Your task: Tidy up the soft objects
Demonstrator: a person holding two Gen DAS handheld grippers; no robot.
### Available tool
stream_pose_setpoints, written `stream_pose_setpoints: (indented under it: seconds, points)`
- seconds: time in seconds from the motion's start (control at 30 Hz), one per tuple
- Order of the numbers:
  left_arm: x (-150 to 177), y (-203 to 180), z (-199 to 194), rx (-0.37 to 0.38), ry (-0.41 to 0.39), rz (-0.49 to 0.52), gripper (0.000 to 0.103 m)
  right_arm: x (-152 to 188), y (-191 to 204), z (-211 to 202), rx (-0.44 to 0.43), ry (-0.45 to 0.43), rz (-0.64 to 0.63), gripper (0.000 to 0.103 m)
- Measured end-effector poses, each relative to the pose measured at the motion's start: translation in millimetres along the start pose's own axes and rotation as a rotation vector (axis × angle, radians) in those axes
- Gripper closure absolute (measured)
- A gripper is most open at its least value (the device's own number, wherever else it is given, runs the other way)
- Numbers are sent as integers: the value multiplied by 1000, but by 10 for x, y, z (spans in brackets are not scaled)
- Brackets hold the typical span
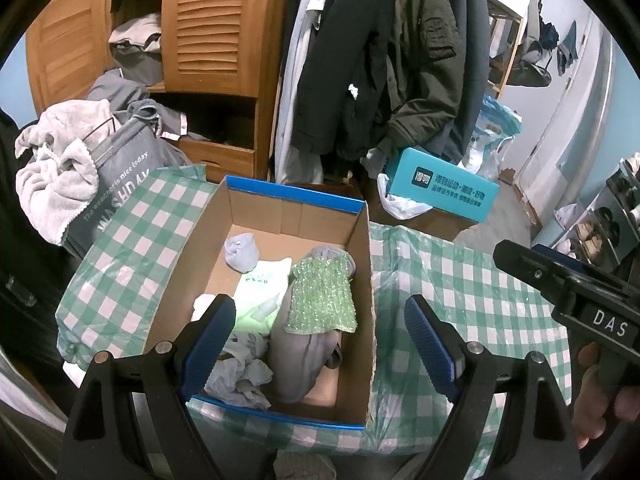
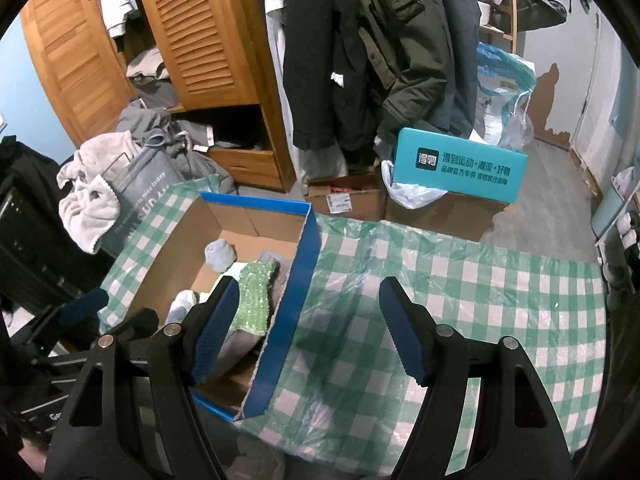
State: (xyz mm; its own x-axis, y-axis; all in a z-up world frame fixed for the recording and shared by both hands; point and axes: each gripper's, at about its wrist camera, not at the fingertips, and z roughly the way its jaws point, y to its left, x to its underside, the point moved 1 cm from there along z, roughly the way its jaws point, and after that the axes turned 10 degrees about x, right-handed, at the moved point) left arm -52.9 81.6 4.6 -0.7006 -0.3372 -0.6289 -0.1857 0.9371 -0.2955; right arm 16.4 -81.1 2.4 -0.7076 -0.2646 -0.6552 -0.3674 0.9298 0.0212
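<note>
A blue-rimmed cardboard box stands on the green checked tablecloth. Inside it lie a sparkly green cloth, a grey garment, a rolled grey sock, a pale green packet and crumpled grey cloth. My left gripper hovers open over the box's near end, nothing between its fingers. My right gripper is open above the box's right wall, holding nothing. The right gripper's body shows at the left view's right edge.
A grey laundry bag draped with a pale towel stands left of the table. A wooden wardrobe, hanging coats and a teal box on cartons are behind. Shoe shelves stand at the right.
</note>
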Motion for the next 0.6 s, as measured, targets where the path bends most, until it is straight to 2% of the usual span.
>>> stream_pose_setpoints:
  seconds: [0.6]
  points:
    - [5,1,8,0,4,1,15,0,-7,8,1,1,1,31]
